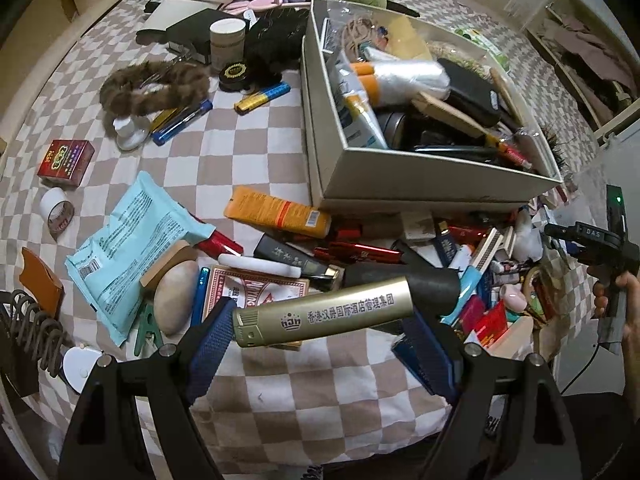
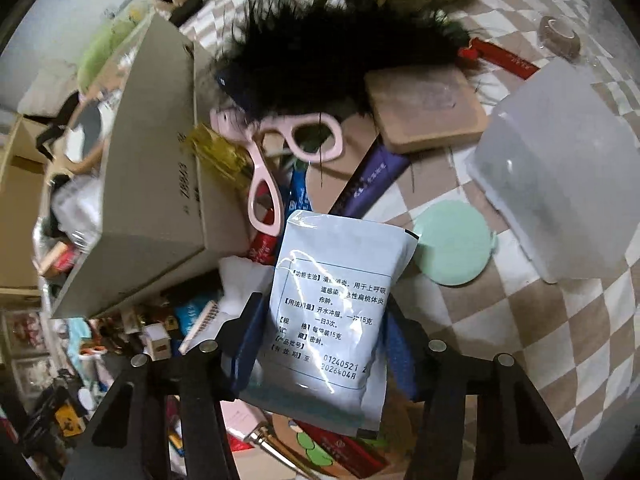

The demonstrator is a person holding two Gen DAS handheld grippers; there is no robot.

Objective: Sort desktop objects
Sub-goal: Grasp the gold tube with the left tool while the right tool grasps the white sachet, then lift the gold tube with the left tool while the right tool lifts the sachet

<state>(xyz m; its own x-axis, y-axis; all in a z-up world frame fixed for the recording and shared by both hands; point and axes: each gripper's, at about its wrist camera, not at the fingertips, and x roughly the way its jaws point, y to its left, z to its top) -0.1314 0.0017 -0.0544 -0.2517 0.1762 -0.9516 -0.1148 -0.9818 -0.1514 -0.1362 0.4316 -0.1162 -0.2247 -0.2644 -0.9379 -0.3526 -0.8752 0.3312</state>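
Note:
In the left wrist view my left gripper [image 1: 320, 332] is shut on a gold lighter [image 1: 324, 312] with Chinese print, held crosswise above the checkered cloth. The grey cardboard box [image 1: 440, 174], full of sorted items, stands ahead to the right. In the right wrist view my right gripper [image 2: 320, 344] is shut on a white medicine sachet [image 2: 332, 312], held upright above the clutter. The same box [image 2: 156, 184] lies to its left. The right gripper's handle [image 1: 608, 248] shows at the left view's right edge.
Loose items cover the cloth: an orange tube [image 1: 276, 212], a light blue pouch [image 1: 132, 248], playing cards [image 1: 248, 292], a tape roll [image 1: 58, 212], a red box [image 1: 66, 158]. Right view: pink glasses [image 2: 296, 144], black feathers [image 2: 320, 48], a green disc [image 2: 452, 244], a translucent container [image 2: 560, 176].

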